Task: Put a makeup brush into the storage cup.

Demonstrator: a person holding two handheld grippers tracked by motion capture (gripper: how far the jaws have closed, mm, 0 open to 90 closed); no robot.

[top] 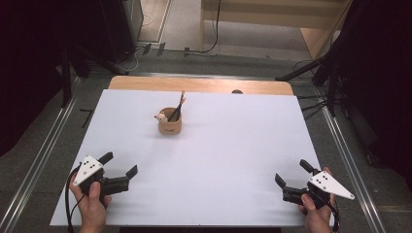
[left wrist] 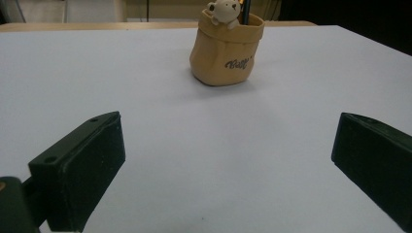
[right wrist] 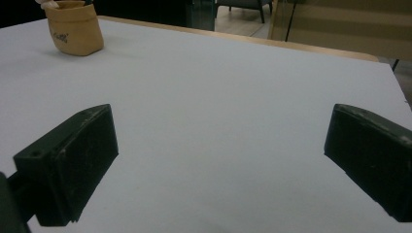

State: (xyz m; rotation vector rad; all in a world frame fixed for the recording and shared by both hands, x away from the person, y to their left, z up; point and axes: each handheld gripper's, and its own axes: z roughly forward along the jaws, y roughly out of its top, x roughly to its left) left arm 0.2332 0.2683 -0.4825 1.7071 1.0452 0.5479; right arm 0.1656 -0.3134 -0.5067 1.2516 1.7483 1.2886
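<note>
While both grippers gape empty, tan sack-shaped pot (top: 170,125) (glossy ceramic) stands upright

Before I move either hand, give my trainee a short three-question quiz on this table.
1. True or false: the left tongs are clamped on the tan holder.
2. What peeks over the holder's rim? A) a small bear figure B) a spoon C) a key
3. Fill in: the right tongs sit near the table's ____ edge, jaws apart.

Key: 1. False, they hang open, well short of it. 2. A. 3. Near, at the person's side; dark sticks also lean out of the holder.
</note>
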